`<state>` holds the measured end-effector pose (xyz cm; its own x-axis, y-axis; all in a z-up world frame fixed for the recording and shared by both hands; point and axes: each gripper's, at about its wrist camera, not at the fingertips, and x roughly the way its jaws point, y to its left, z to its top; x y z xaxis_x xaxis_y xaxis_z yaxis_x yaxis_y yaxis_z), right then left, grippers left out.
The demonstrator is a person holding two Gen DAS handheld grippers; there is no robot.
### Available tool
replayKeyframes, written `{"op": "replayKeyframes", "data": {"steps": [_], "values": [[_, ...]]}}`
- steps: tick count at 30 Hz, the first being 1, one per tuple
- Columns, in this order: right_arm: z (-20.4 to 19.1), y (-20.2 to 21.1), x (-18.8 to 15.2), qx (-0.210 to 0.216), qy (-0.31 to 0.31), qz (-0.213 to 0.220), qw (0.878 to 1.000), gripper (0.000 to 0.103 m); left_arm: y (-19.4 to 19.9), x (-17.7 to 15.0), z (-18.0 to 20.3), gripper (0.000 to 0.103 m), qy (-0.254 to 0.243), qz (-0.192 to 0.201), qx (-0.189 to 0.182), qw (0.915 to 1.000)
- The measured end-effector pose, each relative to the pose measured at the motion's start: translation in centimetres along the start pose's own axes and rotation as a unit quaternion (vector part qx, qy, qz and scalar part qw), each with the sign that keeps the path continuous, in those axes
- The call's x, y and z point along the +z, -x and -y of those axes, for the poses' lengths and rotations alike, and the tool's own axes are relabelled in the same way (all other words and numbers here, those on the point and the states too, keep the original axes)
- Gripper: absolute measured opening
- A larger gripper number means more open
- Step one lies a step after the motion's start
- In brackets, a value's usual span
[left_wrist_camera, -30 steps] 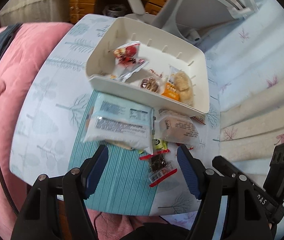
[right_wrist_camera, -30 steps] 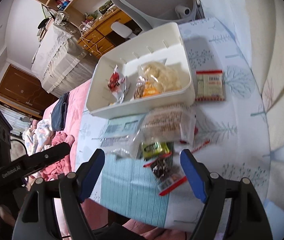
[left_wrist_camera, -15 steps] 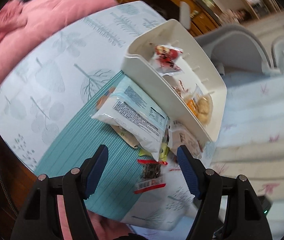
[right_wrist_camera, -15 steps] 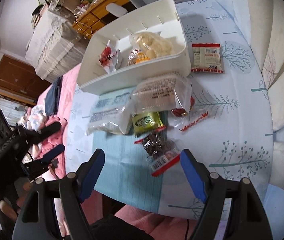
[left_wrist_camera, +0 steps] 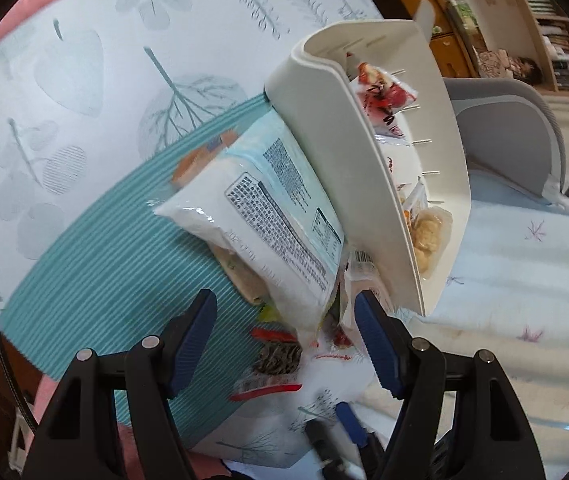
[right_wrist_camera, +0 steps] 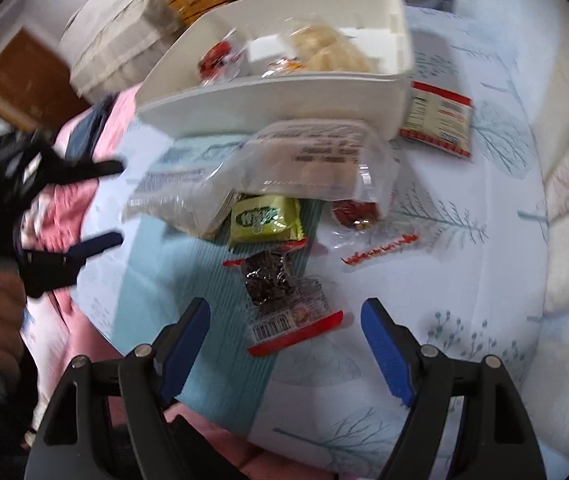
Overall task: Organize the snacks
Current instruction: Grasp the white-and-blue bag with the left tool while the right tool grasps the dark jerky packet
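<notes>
My left gripper (left_wrist_camera: 284,312) is open, low over the teal mat, its fingers astride the near corner of a large white and pale-blue packet (left_wrist_camera: 268,216) without touching it. My right gripper (right_wrist_camera: 284,312) is open just above a dark snack packet with red ends (right_wrist_camera: 280,292), which lies between and ahead of its fingers. A green packet (right_wrist_camera: 264,218), a clear bag (right_wrist_camera: 316,160) and a small red snack (right_wrist_camera: 354,212) lie behind that. The white basket (right_wrist_camera: 268,108) holds a red packet (left_wrist_camera: 380,96) and a pastry (left_wrist_camera: 428,232). The left gripper (right_wrist_camera: 120,201) also shows in the right wrist view.
A red-bordered packet (right_wrist_camera: 436,120) lies right of the basket on the tree-print cloth (right_wrist_camera: 464,280). Pink bedding (right_wrist_camera: 64,200) lies to the left of the table. A grey chair (left_wrist_camera: 516,128) and wooden drawers (left_wrist_camera: 444,44) stand behind the basket.
Both grippers have sunk toward the table. The left one rolled and closed in on the large packet; the right one came down over the dark packet. Neither has taken hold of anything.
</notes>
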<state>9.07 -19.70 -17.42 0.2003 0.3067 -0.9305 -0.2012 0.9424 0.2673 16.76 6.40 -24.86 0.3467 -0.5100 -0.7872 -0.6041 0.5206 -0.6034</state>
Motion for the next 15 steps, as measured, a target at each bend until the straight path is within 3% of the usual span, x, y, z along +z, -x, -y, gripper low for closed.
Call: {"op": "replayKeyframes", "data": {"steps": [7,15], "values": [[-2.8,-2.5,-0.3,-0.025,0.111,-0.025,0.993,0.078,-1.8,1.2,0.7,0.07,0.009,-0.006,-0.017,0.9998],[-2.4,-4.8,0.8,-0.043,0.116,-0.053,0.991,0.078,-2.7,2.7,1.3,0.07,0.019,-0.017,-0.01,0.9996]]}}
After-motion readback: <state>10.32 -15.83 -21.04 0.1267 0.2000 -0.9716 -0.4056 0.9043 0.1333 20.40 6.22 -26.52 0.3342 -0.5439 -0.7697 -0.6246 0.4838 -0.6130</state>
